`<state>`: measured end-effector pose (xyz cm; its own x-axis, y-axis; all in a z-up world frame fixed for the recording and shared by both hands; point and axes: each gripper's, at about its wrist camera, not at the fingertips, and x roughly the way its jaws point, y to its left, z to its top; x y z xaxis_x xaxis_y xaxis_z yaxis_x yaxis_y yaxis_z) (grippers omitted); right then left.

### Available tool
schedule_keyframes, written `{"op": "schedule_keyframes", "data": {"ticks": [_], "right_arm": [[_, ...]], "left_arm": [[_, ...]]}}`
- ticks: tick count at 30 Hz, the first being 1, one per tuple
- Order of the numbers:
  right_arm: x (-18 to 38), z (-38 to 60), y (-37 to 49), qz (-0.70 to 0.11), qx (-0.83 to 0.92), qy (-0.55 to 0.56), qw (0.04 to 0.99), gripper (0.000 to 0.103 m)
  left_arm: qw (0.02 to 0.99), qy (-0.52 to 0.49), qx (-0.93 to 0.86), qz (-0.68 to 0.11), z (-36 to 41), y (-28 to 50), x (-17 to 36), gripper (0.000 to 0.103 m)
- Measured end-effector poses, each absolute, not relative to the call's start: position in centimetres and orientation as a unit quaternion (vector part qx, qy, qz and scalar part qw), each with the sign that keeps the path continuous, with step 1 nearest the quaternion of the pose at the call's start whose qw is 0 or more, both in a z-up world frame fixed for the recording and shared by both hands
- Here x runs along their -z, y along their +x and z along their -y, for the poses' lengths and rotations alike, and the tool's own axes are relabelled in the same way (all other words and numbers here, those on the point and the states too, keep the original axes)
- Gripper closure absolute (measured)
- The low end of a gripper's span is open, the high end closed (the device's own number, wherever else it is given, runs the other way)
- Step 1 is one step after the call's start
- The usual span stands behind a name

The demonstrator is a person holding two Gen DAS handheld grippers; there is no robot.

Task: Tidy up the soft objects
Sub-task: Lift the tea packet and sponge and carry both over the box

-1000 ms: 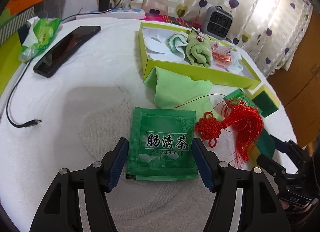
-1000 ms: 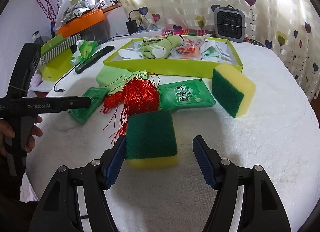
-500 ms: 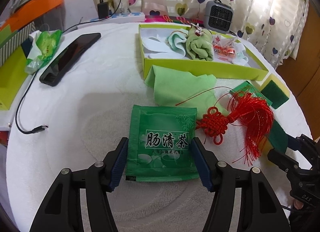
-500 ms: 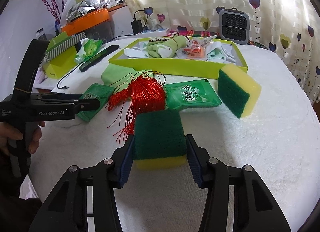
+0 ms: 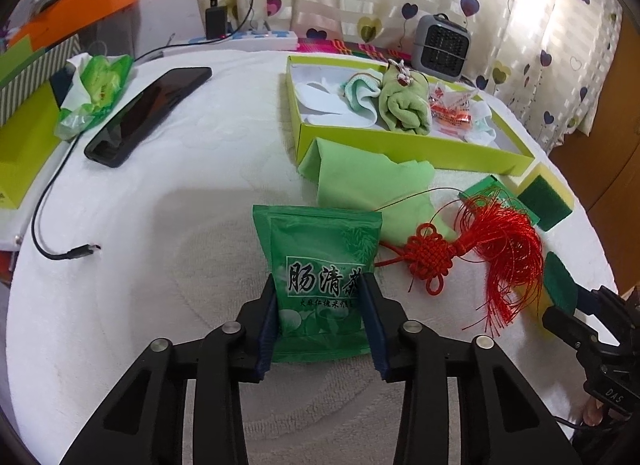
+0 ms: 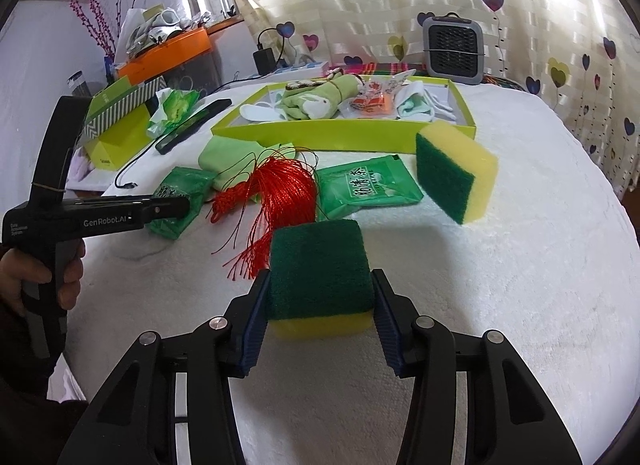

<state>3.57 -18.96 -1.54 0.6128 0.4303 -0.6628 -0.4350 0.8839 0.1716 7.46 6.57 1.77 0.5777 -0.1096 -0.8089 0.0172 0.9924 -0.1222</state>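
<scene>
Left gripper [image 5: 320, 305] pitched steeply down toward the white tablecloth [image 5: 168, 193], jaws closing, both pads already pressing the sides of the green tea packet [image 5: 320, 265], which bulges and narrows between them. Packet sits at 6 o'clock in the left wrist view, lower half between the fingers, upper half sticking out toward 12. From the right wrist view the same gripper comes in from 9 o'clock, nearly level across the frame, with a hand [image 6: 60, 265] wrapped round its handle at lower left.

Right gripper [image 6: 320, 305] also tilted down, less steeply. It pinches a green-topped yellow sponge [image 6: 320, 269] by its two sides, pads flush on it, scouring face up. Sponge at 6 o'clock in the right view, resting on the cloth or barely off it, cannot tell which.

Other soft things: red tassel knot [image 5: 440, 255] at 3 o'clock of the held packet, just beside it, threads fanning right. Light green cloth [image 5: 360, 181] at 12 o'clock of the packet, its edge tucked under the packet's top corner. Second tea packet [image 6: 368, 189] lies flat at 12 o'clock of the held sponge, apart from it. Second sponge [image 6: 452, 181] stands on edge at 1 o'clock, near the lime tray [image 6: 340, 137]. Tray at 12 o'clock already holds a rolled green towel [image 5: 404, 109], white pieces and an orange wrapper.

Phone [image 5: 148, 115] at 10 o'clock in the left view.
</scene>
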Motion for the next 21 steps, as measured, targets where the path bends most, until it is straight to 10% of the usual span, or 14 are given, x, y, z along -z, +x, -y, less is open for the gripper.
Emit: {"op": "schedule_keyframes", "data": {"ticks": [21], "right_arm": [[0.3, 22.3, 2.4, -0.358, -0.168, 0.002, 0.919, 0.054]], "left_arm": [[0.897, -0.078, 0.028, -0.433, -8.3, 6.7, -3.0, 0.089]]}}
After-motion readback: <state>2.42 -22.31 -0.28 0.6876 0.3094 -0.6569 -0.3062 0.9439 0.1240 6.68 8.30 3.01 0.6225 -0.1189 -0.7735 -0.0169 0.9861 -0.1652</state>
